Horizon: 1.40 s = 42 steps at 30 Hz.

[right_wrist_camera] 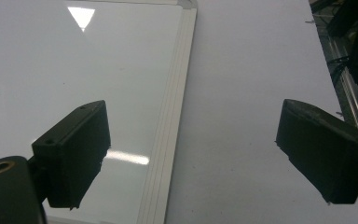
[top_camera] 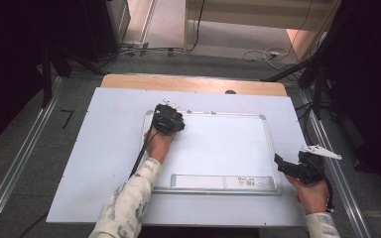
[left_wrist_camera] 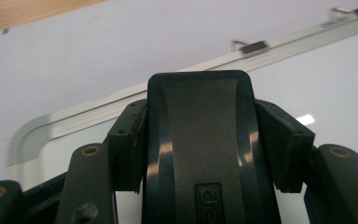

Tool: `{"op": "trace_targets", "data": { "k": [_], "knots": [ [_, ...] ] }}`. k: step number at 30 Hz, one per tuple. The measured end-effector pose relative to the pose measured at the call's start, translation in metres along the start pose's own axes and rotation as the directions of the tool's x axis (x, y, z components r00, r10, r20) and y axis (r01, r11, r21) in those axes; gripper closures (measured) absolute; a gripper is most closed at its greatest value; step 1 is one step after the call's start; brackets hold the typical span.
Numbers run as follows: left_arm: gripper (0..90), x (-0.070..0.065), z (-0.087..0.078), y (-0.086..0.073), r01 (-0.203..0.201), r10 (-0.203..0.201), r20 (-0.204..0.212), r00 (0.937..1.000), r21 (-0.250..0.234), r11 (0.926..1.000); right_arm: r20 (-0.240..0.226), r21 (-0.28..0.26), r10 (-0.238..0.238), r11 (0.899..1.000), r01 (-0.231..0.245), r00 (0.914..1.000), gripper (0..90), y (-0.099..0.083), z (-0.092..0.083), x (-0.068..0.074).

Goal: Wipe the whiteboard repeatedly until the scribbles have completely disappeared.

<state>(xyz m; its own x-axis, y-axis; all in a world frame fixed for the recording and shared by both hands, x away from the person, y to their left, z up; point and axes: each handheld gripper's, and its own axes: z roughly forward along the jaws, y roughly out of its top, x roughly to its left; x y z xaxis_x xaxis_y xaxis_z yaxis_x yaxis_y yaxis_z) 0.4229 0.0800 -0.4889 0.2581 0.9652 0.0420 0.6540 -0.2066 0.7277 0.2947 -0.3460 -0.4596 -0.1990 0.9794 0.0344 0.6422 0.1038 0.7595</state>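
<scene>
A: Left gripper (top_camera: 167, 119), apart or together?
B: Clamped on a black eraser (left_wrist_camera: 198, 140), squeezed from both sides, with the block poking out past the jaw tips.
A: And where on the table?
B: Sits at the far left corner of the whiteboard (top_camera: 218, 148), just inside the rounded corner of the frame. Looks turned face down toward the white surface, though cannot tell contact for certain.
A: Why grip it that way?
B: Probably to keep the wiping face level on the board and free to sweep. Starts in a corner, at a guess, so as to cover the surface in rows.
A: Right gripper (top_camera: 285, 166)?
B: Wide apart, holding nothing. Hovers low at the near right, straddling the board's right frame edge, one jaw over the white surface and the other over the pale table sheet (top_camera: 109, 148).
A: Reason for parking there?
B: Likely to pin or steady the frame against the push of wiping. Well apart from the eraser too, so out of the sweep's way.
A: Anything to wipe?
B: Appears clean apart from glare; too faint to tell any marks. Has a pen tray (top_camera: 223, 182) along the near edge and small hanging clips (left_wrist_camera: 254, 45) on the far frame.
A: Risk?
B: Sliding of the board on the smooth sheet, if pressed hard without bracing
</scene>
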Motion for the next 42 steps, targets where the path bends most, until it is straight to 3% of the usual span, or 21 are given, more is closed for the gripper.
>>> {"op": "trace_targets", "data": {
  "k": [5, 8, 13, 18, 22, 28, 32, 38, 42],
  "knots": [
    [41.1, 0.024, -0.005, -0.007, 0.046, -0.045, -0.053, 0.9976, 0.004, 0.9989, 0.005, 0.002, -0.004, 1.0, 0.004, 1.0, 8.5, 0.0, 0.0, 0.001],
    [41.1, 0.037, -0.009, -0.011, 0.078, -0.078, -0.057, 0.9953, 0.004, 0.9969, 0.003, 0.003, -0.009, 1.0, 0.009, 1.0, 8.4, 0.0, 0.0, 0.002],
    [41.1, 0.033, -0.015, -0.018, 0.05, -0.049, -0.058, 0.9971, 0.009, 0.9987, 0.003, 0.002, -0.006, 1.0, 0.006, 1.0, 8.4, 0.0, 0.0, 0.001],
    [41.1, 0.02, -0.027, -0.029, -0.001, 0.001, -0.015, 0.9999, 0.009, 1.0, 0.005, 0.008, -0.007, 1.0, 0.006, 1.0, 8.4, 0.0, 0.002, 0.003],
    [41.1, 0.001, -0.033, -0.035, -0.032, 0.032, 0.015, 0.9994, 0.001, 0.9995, 0.0, 0.007, -0.018, 1.0, 0.018, 0.9998, 8.4, 0.002, 0.003, 0.007],
    [41.1, -0.039, -0.038, -0.038, -0.102, 0.102, 0.064, 0.9927, -0.006, 0.9947, 0.0, 0.011, -0.025, 1.0, 0.025, 0.9997, 8.4, 0.002, 0.005, 0.01],
    [41.1, -0.057, -0.036, -0.035, -0.126, 0.126, 0.081, 0.9887, -0.013, 0.992, -0.004, 0.011, -0.024, 1.0, 0.024, 0.9997, 8.4, 0.003, 0.005, 0.01],
    [41.1, -0.06, -0.025, -0.025, -0.121, 0.122, 0.092, 0.9883, -0.013, 0.9926, -0.004, 0.011, -0.024, 1.0, 0.024, 0.9997, 8.4, 0.002, 0.005, 0.009],
    [41.0, -0.054, -0.017, -0.017, -0.105, 0.105, 0.078, 0.9914, -0.012, 0.9945, -0.006, 0.009, -0.023, 1.0, 0.023, 0.9997, 8.5, 0.002, 0.004, 0.009]
  ]
}}
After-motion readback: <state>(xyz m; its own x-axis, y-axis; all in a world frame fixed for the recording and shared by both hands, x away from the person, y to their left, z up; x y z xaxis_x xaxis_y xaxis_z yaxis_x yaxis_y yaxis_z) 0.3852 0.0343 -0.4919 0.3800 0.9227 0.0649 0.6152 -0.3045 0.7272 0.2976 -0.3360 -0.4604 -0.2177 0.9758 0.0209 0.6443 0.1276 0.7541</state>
